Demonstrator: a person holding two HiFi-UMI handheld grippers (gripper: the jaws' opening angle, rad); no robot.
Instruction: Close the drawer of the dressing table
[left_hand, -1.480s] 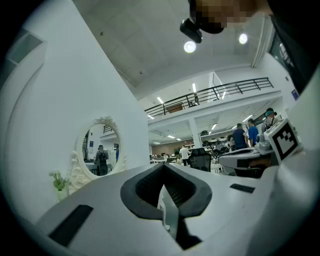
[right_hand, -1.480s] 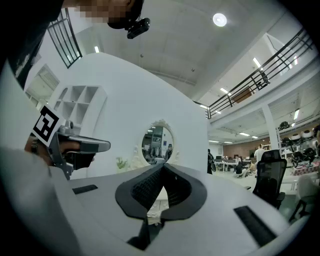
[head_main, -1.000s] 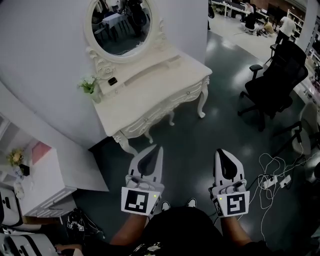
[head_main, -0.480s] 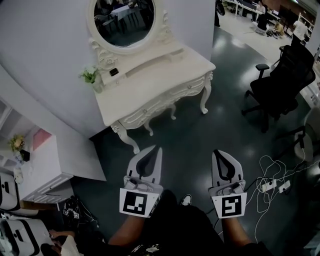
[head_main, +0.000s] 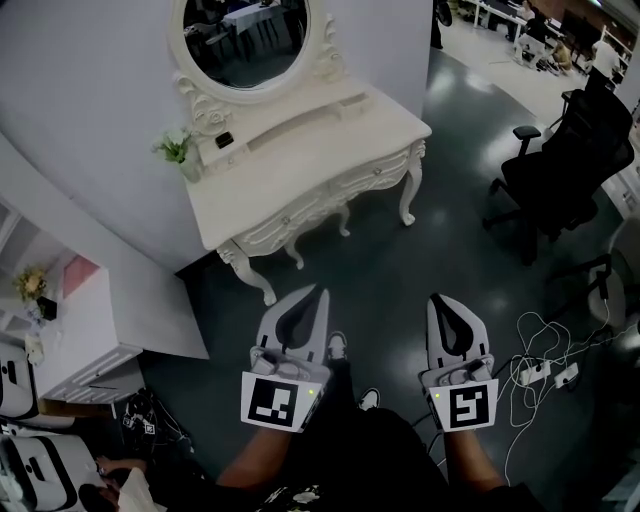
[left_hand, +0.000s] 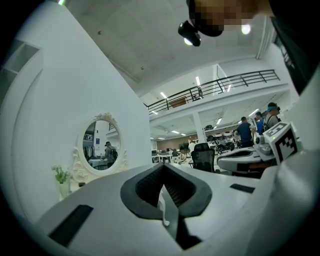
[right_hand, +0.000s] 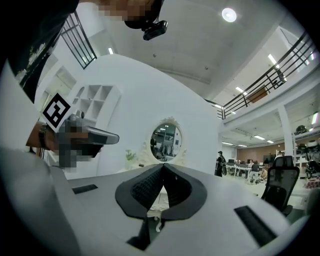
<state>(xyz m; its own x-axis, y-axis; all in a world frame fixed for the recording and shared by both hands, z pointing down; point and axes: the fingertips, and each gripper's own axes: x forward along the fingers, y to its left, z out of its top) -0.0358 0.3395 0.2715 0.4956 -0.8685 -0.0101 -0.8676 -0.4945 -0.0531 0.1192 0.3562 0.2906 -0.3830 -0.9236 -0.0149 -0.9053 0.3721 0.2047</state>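
Observation:
The white dressing table (head_main: 300, 175) stands against the curved wall, with an oval mirror (head_main: 245, 40) and a small plant (head_main: 176, 150) on it. Its drawer fronts (head_main: 300, 212) carry small knobs; from up here I cannot tell whether one stands out. My left gripper (head_main: 318, 294) and right gripper (head_main: 438, 299) hover side by side over the dark floor, well short of the table, both shut and holding nothing. The left gripper view shows shut jaws (left_hand: 163, 166) with the mirror (left_hand: 100, 145) beyond. The right gripper (right_hand: 163, 165) points level at the mirror (right_hand: 166, 142).
A black office chair (head_main: 560, 160) stands to the right of the table. Cables and a power strip (head_main: 545, 368) lie on the floor at right. A white shelf unit (head_main: 80, 330) is at left. The person's shoe (head_main: 337, 346) shows below the table. People sit at desks in the far background.
The person has stepped nearer; a shoe now shows between the grippers. Both grippers have drifted a little toward the table and stay shut.

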